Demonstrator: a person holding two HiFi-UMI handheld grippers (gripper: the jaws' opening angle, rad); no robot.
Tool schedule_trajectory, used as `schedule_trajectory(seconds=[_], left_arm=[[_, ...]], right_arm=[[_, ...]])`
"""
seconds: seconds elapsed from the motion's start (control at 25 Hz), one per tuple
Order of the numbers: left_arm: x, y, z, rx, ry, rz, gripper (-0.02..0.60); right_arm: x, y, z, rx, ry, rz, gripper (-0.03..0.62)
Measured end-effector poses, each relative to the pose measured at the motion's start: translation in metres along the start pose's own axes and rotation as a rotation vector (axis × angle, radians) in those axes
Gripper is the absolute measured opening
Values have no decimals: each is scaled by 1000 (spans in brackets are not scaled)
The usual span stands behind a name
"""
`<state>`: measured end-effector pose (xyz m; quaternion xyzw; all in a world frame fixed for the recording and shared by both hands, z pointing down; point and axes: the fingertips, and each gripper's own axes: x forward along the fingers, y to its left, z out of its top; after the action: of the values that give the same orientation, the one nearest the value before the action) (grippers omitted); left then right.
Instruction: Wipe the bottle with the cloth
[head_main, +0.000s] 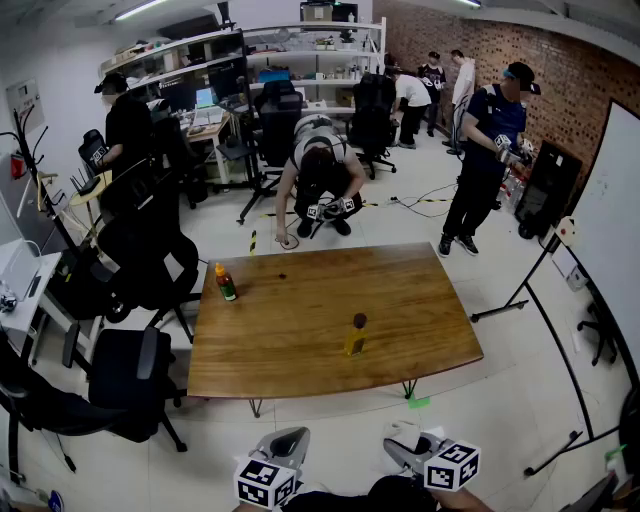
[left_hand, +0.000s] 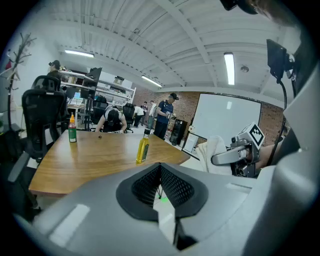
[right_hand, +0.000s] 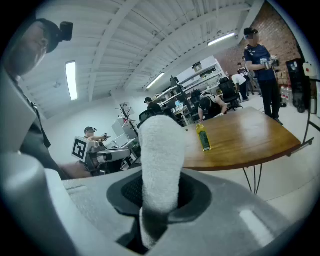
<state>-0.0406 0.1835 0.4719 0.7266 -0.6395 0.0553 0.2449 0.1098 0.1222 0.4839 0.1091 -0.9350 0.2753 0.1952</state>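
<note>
Bottle (head_main: 355, 336) stands well ahead of left tongs (left_hand: 160, 186), pressed together, and right tongs (right_hand: 159, 207) pinching cloth (right_hand: 161, 155).

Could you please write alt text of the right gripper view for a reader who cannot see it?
The right gripper is shut on a white cloth that stands up between its jaws. Beyond it, a yellow bottle stands upright on a wooden table.
</note>
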Motion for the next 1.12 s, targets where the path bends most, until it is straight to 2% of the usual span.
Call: schedule_trajectory(seconds=[0.32,0.44,0.56,0.64,0.8,0.88,1.04,1.12], left_arm=[[20,29,15,-9,-41,10,17],[34,31,23,-11,-51,16,17],[52,34,44,5,-97,11,17],[69,34,63,41,-129,-3,18],[106,38,96,122,-133,18,63],[129,38,113,162,-119,25,75],[175,37,125,315,-62,27,107],[196,39,126,329,-38,44,143]], right_arm=[[16,-21,14,-16,10,-23,72],[23,-37,23,-12,18,-13,72],[38,-59,42,-26,31,17,72],[53,-77,63,-43,38,46,72],[77,-111,108,-56,41,115,72],[84,-128,130,-69,46,147,72],[89,-156,155,-90,81,205,72],[91,-168,158,-94,100,239,72]])
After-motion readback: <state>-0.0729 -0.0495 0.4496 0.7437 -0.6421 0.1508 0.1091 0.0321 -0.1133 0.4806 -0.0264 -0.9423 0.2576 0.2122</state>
